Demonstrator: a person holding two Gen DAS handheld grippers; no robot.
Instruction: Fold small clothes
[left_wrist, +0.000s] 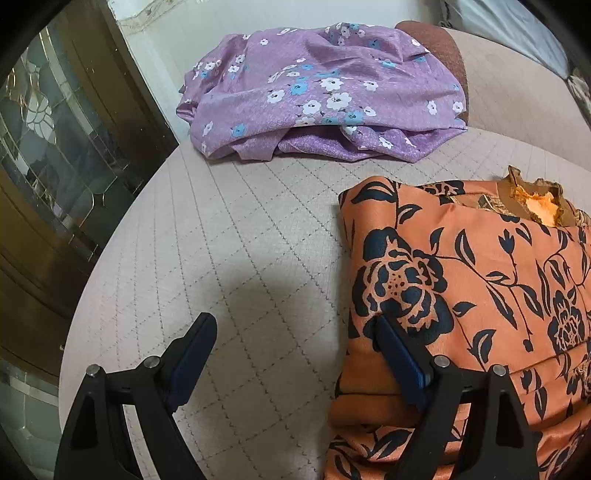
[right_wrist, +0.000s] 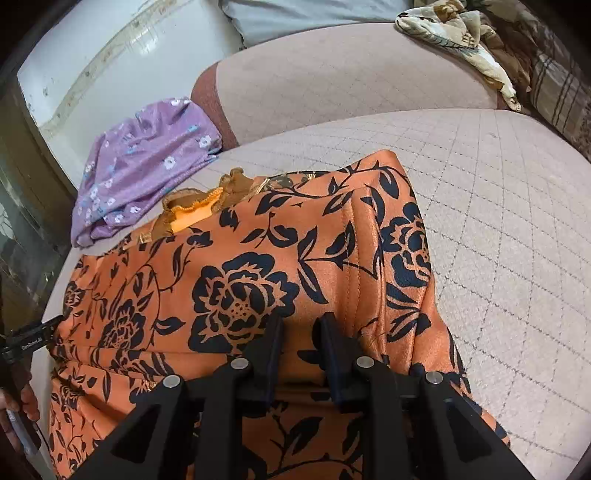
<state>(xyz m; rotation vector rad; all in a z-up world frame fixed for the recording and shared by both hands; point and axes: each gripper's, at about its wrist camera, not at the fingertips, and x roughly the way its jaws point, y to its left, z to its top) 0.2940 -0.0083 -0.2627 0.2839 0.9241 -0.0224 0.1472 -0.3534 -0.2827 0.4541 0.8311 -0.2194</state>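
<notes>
An orange garment with a black flower print (left_wrist: 480, 280) lies folded on the quilted beige cushion (left_wrist: 236, 236); it also shows in the right wrist view (right_wrist: 236, 280), with a ruffled collar (right_wrist: 192, 206) at its far end. My left gripper (left_wrist: 295, 328) is open and empty, its right finger over the garment's left edge, its left finger over bare cushion. My right gripper (right_wrist: 300, 325) is over the garment's middle, jaws nearly together with a narrow gap; I cannot tell whether it pinches cloth.
A purple garment with white and blue flowers (left_wrist: 325, 92) lies bunched at the cushion's far left, also in the right wrist view (right_wrist: 144, 166). A dark glass-front cabinet (left_wrist: 55, 155) stands left. Patterned cloth and pillows (right_wrist: 480, 48) lie far right.
</notes>
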